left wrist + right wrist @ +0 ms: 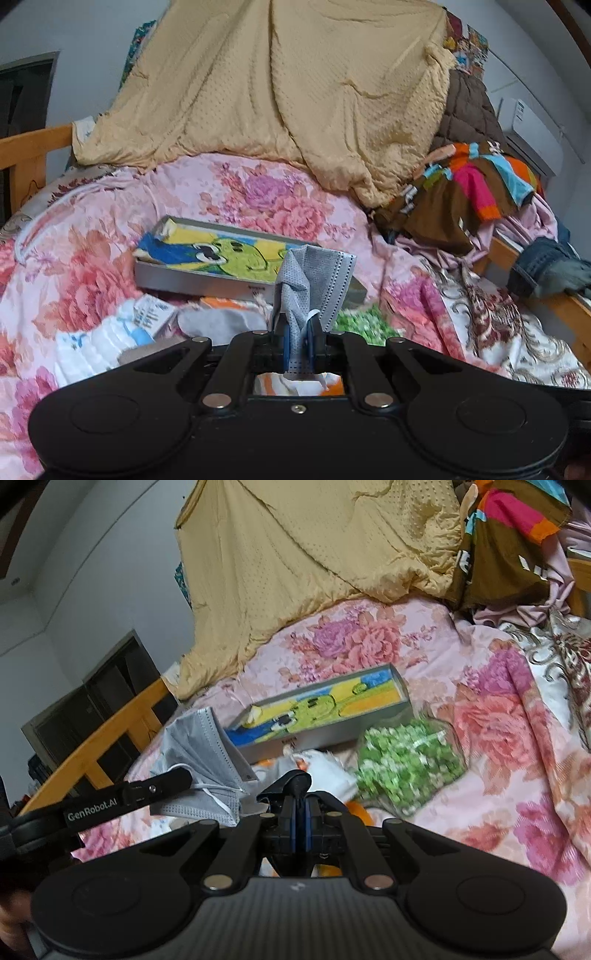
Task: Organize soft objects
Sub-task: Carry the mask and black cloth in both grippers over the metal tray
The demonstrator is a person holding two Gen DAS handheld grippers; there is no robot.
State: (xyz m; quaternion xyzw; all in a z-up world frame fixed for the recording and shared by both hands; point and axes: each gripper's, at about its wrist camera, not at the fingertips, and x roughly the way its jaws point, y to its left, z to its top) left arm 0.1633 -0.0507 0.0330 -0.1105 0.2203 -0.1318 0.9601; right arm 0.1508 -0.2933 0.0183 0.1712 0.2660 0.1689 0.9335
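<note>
My left gripper (298,341) is shut on a grey face mask (314,284) and holds it above the floral bedsheet (258,192). The mask also shows in the right wrist view (201,753), pinched by the left gripper's fingers (173,779) at the left. A grey box (207,278) lined with a yellow, green and blue cartoon towel (218,254) lies just beyond the mask; it shows in the right wrist view (332,734) too. My right gripper (298,823) is shut with nothing visible between its pads, above white and orange packets (325,771).
A clear bag of green candies (406,764) lies right of the box. A white and blue packet (122,332) lies at the left. A tan blanket (277,92) and a colourful garment (472,188) are piled behind. A wooden bed rail (110,738) runs along the left.
</note>
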